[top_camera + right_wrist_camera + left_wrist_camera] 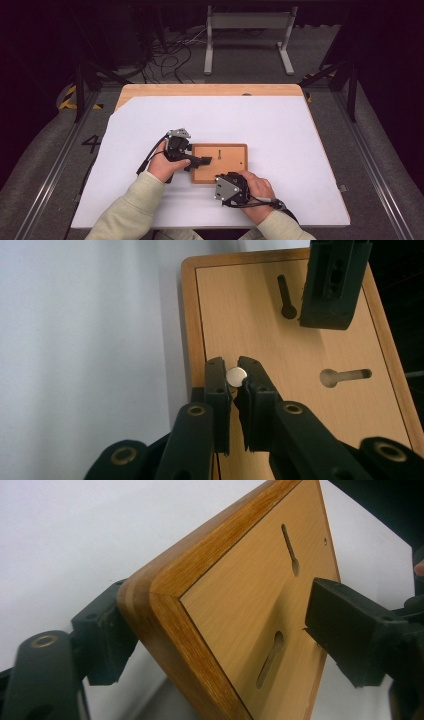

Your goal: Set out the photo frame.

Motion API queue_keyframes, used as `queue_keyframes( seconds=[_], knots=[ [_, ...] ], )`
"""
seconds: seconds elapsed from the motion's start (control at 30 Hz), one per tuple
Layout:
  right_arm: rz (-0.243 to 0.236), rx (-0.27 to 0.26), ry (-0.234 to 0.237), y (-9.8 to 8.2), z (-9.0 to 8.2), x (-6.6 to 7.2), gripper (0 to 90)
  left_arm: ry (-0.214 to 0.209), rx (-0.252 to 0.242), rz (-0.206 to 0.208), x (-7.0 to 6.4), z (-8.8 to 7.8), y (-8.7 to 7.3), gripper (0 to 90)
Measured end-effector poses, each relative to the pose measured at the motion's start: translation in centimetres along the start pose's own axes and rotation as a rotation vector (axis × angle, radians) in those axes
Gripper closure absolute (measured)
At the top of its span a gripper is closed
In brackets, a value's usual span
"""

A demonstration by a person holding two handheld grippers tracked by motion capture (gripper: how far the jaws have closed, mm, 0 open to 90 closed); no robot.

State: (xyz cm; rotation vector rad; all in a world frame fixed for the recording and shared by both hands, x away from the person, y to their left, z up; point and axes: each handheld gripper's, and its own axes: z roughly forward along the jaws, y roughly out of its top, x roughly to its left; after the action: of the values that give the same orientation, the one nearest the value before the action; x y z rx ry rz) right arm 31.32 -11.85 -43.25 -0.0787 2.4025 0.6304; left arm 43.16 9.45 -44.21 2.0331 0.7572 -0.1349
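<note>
A wooden board [225,157] with two keyhole slots in its face lies on the white sheet. My left gripper [202,161] reaches over its left edge. In the left gripper view the board [240,610] sits slantwise between the wide jaws of that gripper [215,625]: one finger [102,630] rests against its rim, the other [350,625] hovers just above its face. One left finger [330,285] also hangs over the board [300,355] in the right gripper view. My right gripper [236,374], at the board's near right corner [227,186], is shut on a small silver disc [236,376].
A white sheet [280,130] covers most of the wooden table [210,90], whose bare edge runs along the back. Behind the table stand a grey metal frame [247,30] and loose cables [170,55] on the floor. Both of the person's sleeves enter from the bottom.
</note>
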Motion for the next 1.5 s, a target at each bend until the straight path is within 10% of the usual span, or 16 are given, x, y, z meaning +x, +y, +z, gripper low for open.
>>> queue_keyframes(
  seconds=[0.67,1.07,1.5],
  knots=[
    [0.003,0.002,-0.010,0.0,0.0,0.2,81.6,-0.019,-0.007,-0.032,0.4,-0.3,0.0,32.2],
    [0.236,-0.109,0.122,-1.0,-2.2,-1.5,64.6,-0.009,-0.018,0.015,-0.2,-0.8,0.1,34.4],
    [0.437,-0.210,0.074,-4.9,-6.7,-5.2,61.1,0.005,-0.041,0.173,-2.5,-2.6,-0.2,45.2]
  ],
)
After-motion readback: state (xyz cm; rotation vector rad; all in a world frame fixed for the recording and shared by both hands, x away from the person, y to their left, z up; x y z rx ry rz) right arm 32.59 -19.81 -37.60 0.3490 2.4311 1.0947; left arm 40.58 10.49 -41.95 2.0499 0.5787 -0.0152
